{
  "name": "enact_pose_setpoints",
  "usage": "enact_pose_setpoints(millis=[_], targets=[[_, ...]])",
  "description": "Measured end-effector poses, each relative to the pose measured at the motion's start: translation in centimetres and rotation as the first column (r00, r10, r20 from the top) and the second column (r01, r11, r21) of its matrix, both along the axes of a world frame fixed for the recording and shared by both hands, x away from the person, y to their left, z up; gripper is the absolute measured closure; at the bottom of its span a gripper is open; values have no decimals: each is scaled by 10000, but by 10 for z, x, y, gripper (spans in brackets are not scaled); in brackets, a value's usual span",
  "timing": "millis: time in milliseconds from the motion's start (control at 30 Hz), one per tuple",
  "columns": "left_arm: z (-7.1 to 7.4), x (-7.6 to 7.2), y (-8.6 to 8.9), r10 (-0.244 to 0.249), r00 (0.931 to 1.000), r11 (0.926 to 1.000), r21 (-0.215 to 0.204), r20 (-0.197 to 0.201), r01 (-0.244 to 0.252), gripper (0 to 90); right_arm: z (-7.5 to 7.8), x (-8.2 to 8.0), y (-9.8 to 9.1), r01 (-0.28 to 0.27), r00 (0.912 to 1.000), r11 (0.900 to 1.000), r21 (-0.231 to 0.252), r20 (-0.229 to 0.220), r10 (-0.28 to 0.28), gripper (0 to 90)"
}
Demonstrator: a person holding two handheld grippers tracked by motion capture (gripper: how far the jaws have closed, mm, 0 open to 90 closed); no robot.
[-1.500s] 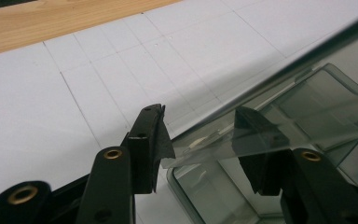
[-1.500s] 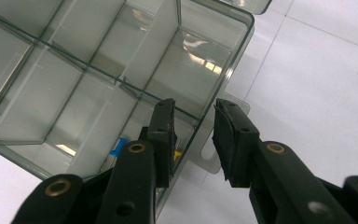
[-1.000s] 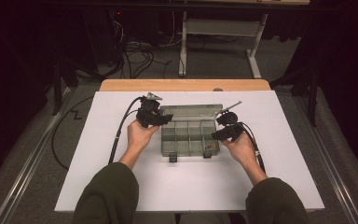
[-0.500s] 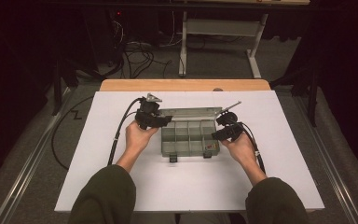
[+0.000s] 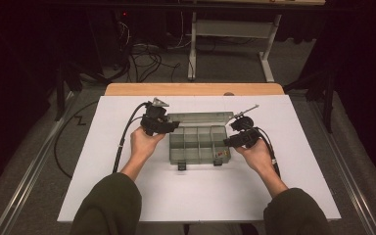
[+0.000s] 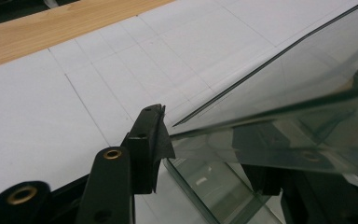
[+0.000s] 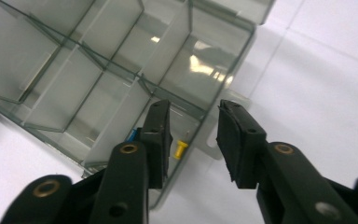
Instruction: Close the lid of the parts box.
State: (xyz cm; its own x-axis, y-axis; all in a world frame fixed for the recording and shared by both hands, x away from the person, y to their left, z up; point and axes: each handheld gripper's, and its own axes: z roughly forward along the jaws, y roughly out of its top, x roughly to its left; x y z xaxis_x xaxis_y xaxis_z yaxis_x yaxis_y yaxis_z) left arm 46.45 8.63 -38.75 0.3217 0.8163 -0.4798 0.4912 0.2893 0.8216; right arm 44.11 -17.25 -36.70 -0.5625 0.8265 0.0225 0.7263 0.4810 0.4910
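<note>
Left claw [image 6: 200, 154] clamps the box lid [image 6: 284, 107]; right claw [image 7: 193, 140] apart, straddling box wall [image 7: 205, 123].

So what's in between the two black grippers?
The clear compartment box lies between the left hand-held gripper and the right hand-held gripper, its lid swung open, as the high view shows.

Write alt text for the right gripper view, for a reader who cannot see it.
The right hand-held gripper straddles the end wall of a clear compartment box on a white table, one black jaw inside, one outside, with a gap showing. Small yellow and blue pieces lie in the nearest compartment; the other compartments look empty.
</note>
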Motion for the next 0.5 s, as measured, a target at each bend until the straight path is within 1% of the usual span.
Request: enact_pose_setpoints(millis=[100, 267, 367, 500], targets=[[0, 0, 0, 2, 10000, 10000, 8, -30, -2, 544, 7, -3, -8, 127, 9992, 9998, 160, 368, -133, 779], [-1, -2, 0, -66, 10000, 9999, 145, -49, 67, 547, 17, -2, -16, 316, 9957, 9992, 254, 867, -337, 832], [-2, -4, 0, -87, 10000, 9999, 147, -26, 88, 548, 25, 1, -16, 381, 9933, 9986, 369, 1078, -419, 848], [-6, -6, 1, -200, 9998, 9994, 278, -91, 202, 548, 33, 5, -15, 458, 9926, 9978, 484, 1104, -509, 868]])
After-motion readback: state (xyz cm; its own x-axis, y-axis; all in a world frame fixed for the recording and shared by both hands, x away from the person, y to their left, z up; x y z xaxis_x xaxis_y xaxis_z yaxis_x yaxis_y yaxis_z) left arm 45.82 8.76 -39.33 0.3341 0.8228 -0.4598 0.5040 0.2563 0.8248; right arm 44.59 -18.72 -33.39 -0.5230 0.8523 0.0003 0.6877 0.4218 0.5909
